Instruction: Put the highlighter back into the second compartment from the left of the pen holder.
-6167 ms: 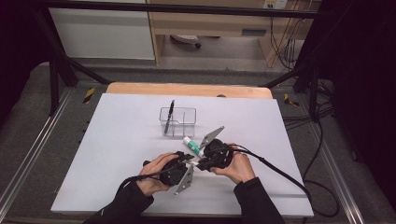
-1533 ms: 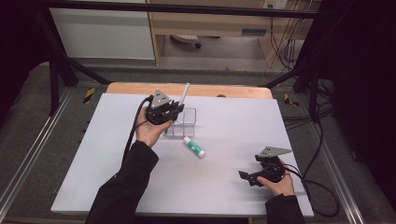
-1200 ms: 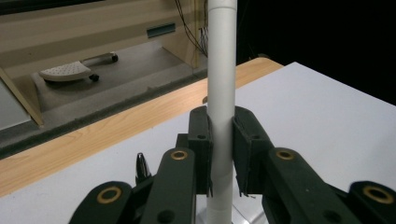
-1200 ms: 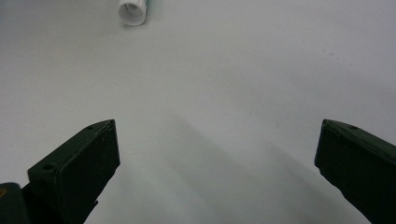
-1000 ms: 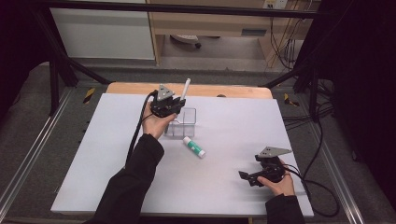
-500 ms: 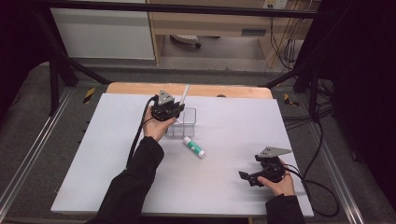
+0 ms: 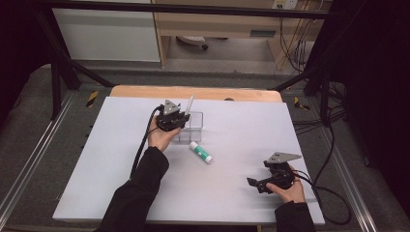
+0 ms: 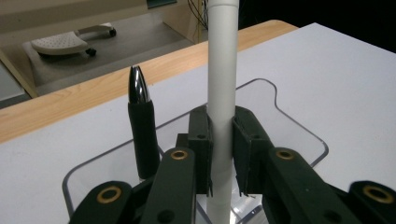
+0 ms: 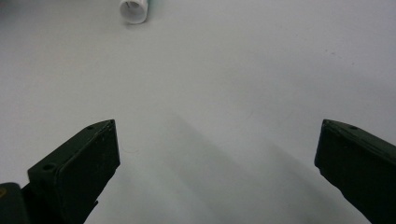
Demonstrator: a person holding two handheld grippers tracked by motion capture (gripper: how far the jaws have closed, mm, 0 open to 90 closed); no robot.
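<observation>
Over the clear acrylic holder [image 8: 289, 135], my left gripper [image 8: 219, 140] clamps a white pen [image 8: 222, 70] upright beside the black pen [image 8: 142, 135]. Step: seating it. Next: lower, release. Right gripper [image 9: 215, 154] wide open, empty.

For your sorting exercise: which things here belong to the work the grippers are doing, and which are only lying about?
In use: left gripper clamped on the white pen; clear holder beneath it; black pen standing in the holder.

Lying about: white tube on the table; open right gripper, resting apart.
</observation>
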